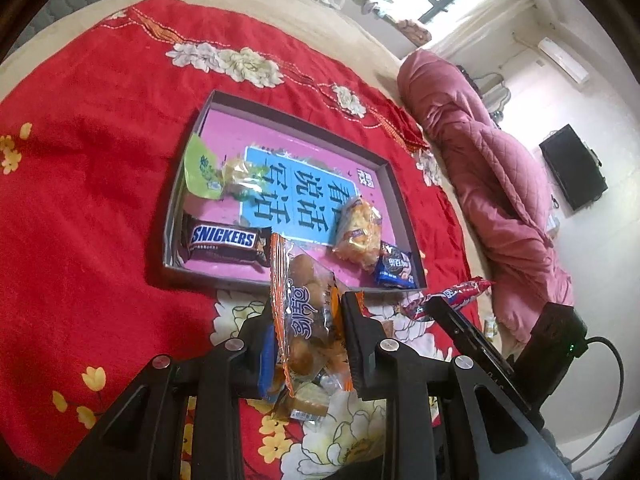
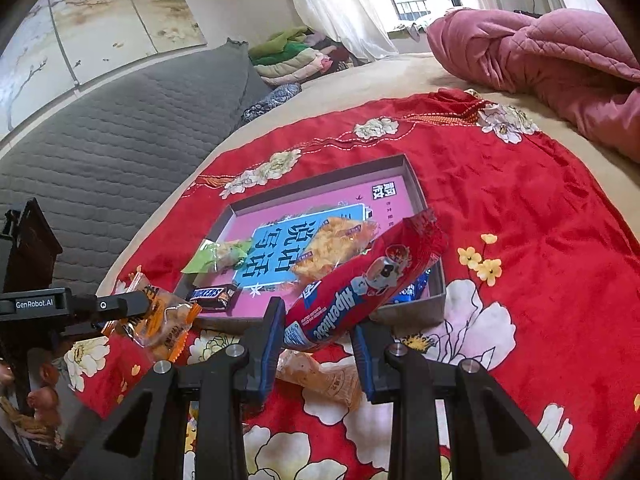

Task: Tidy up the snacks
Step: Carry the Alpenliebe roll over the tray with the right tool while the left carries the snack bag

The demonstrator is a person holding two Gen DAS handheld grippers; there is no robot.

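Likely risk: both packets are pinched by thin crinkly film, so the orange packet (image 1: 304, 312) could slip from the left gripper (image 1: 306, 320) or snag the box (image 1: 394, 184) near wall and land on the red cloth (image 1: 88, 184), short of the Snickers (image 1: 224, 242) and the other snacks inside. Left jaws stand narrow, clamped on that packet, held above the cloth just before the box. Right gripper (image 2: 320, 336), also narrow, grips 1 end of the red Alpenliebe roll (image 2: 360, 284), which juts over the box's near corner.
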